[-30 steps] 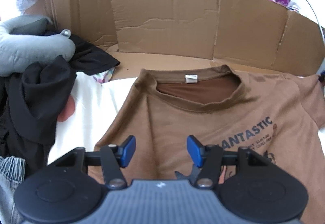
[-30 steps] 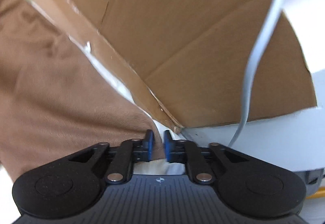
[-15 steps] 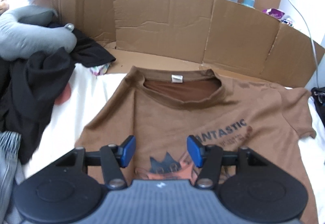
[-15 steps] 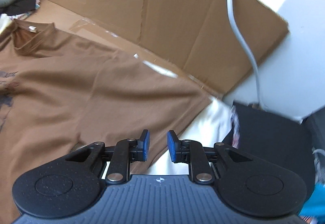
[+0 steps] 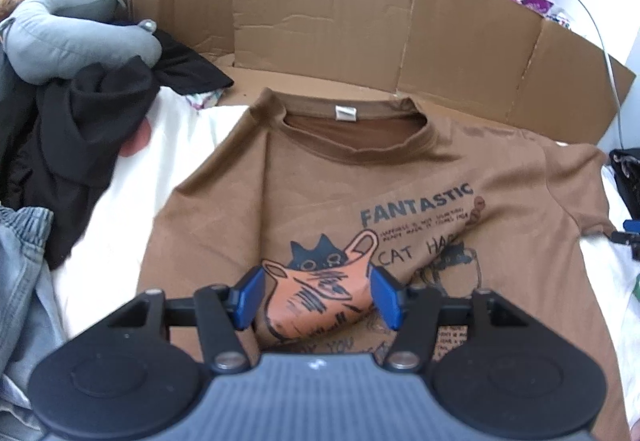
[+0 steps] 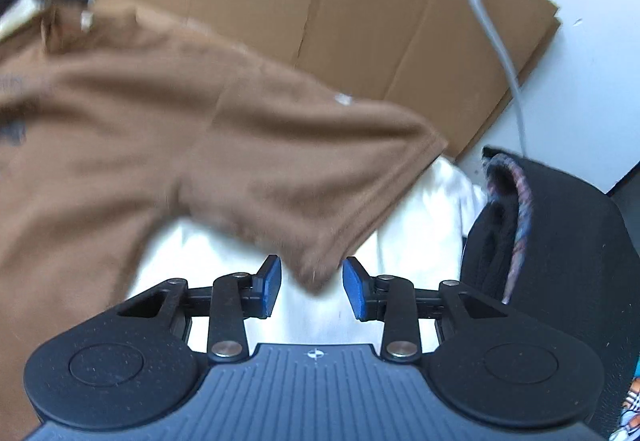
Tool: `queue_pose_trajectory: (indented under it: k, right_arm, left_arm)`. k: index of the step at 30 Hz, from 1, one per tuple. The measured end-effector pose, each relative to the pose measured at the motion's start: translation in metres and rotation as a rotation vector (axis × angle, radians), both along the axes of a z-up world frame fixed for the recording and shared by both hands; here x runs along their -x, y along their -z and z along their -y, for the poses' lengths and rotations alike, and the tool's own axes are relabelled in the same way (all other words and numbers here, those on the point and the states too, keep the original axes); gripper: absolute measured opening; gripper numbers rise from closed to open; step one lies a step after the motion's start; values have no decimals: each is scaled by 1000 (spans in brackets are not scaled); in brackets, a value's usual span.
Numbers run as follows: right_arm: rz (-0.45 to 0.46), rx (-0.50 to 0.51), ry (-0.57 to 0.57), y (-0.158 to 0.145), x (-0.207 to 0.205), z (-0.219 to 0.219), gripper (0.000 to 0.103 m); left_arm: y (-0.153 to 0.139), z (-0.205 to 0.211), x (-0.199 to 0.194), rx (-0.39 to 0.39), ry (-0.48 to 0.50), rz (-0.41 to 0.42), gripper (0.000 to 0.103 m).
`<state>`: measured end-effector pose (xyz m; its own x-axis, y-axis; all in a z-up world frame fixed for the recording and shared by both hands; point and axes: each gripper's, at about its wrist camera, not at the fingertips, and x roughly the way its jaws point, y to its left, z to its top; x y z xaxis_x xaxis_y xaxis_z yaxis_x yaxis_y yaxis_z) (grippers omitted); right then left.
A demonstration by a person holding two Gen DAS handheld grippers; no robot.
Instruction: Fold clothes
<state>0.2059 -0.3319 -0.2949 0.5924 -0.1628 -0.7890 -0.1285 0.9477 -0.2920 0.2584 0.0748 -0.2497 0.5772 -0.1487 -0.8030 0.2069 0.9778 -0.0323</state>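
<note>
A brown short-sleeved cotton T-shirt with a cat print and the word FANTASTIC [image 5: 360, 185] is seen spread front-up on a white sheet [image 5: 120, 225], its collar toward the far side and against a creased brown cardboard wall [image 5: 360, 25]. No fold can be made out in the part that is visible; the left sleeve is not clearly shown, and the near hem is hidden behind the left claw [image 5: 316, 299], so the stage of folding cannot be settled.

The left claw is held with its blue pads spread apart, above the orange cat print near the middle of the chest, and nothing is gripped. The right claw [image 6: 312, 287] is likewise spread wide, with the cuff corner of the T-shirt's right sleeve [image 6: 312, 181] lying between the pads but not pinched; this view is blurred.

Several risks are judged from here. If the right claw were closed on only the cuff's top layer, the sleeve could be drawn over unevenly and a crooked crease left. The soft sheet might be caught together with the cloth. A heap of black garments [image 5: 80, 129] and faded blue denim [image 5: 20, 273] lies close on the left, and could be snagged or dragged onto the T-shirt
</note>
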Motion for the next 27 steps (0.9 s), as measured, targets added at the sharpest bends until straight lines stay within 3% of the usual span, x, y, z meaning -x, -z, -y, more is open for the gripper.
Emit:
queue_pose_trajectory:
  k: [5, 12, 14, 16, 22, 27]
  right_arm:
    - [-4, 40, -15, 15, 3, -4, 41]
    - [29, 70, 6, 13, 0, -2, 42]
    - [28, 80, 3, 11, 1, -1, 18]
    - [27, 90, 1, 9, 2, 1, 7]
    - [18, 141, 0, -1, 9, 6, 5]
    - [-33, 185, -16, 11, 15, 3, 5]
  left_arm:
    - [4, 4, 1, 2, 13, 3, 61]
    - [6, 3, 0, 0, 6, 1, 61]
    - [6, 2, 0, 1, 9, 2, 61]
    - [4, 2, 1, -2, 17, 9, 61]
    - [0, 3, 2, 16, 28, 17, 61]
    - [2, 5, 1, 3, 34, 13, 61]
